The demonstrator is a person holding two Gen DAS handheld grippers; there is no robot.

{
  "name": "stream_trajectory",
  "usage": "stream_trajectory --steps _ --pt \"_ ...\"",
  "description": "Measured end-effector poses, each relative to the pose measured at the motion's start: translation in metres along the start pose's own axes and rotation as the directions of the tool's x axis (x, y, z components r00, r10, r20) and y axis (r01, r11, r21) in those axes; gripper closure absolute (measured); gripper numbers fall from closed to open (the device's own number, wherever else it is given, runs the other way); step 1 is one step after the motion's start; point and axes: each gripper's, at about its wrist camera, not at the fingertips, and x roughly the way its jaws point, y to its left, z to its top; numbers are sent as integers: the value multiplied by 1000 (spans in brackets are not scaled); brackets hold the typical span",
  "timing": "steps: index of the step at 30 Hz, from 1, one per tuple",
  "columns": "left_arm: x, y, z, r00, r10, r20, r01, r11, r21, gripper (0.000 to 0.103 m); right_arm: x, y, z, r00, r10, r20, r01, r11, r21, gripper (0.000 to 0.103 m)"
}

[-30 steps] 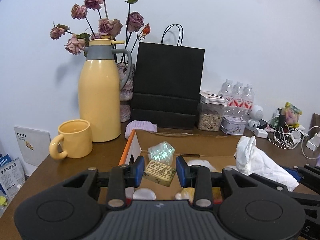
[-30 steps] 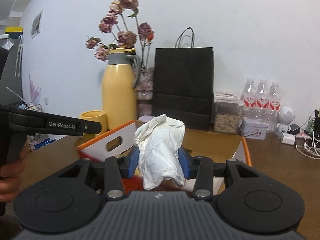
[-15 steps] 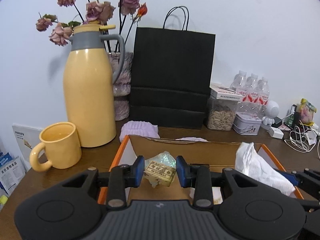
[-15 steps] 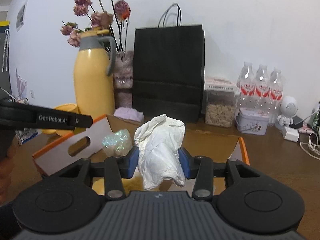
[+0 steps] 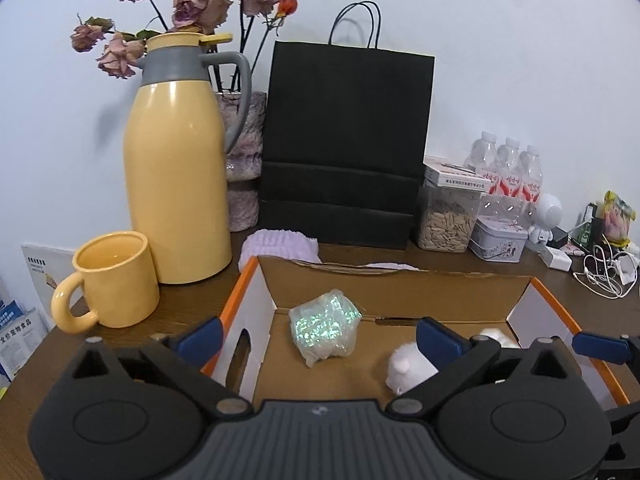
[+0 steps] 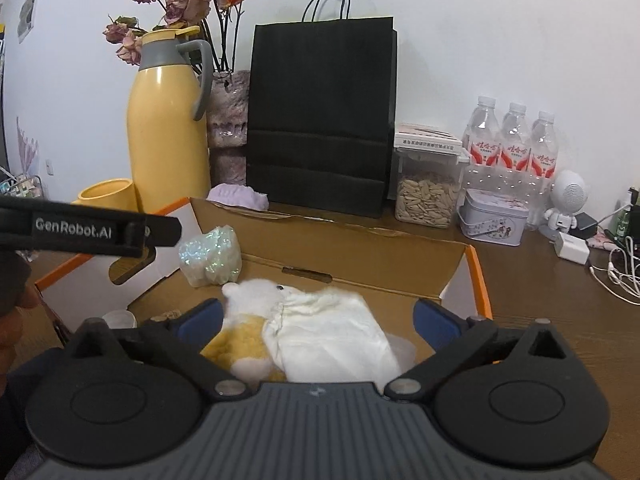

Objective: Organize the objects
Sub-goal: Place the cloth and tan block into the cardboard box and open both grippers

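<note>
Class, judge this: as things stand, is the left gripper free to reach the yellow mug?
Probably yes. The left gripper is open and empty over the box, and the yellow mug stands outside, with only the low box wall between.

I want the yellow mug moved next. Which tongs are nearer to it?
Left. The left tongs hang open over the box's left wall beside the yellow mug; the right tongs are open farther right, over the box's middle.
</note>
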Motion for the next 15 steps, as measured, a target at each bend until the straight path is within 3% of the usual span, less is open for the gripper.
stream_trajectory --steps 15 --pt "-25 -4 0 997 -40 69 38 999 24 0 -27 -2 5 998 -2 69 1 1000 15 0"
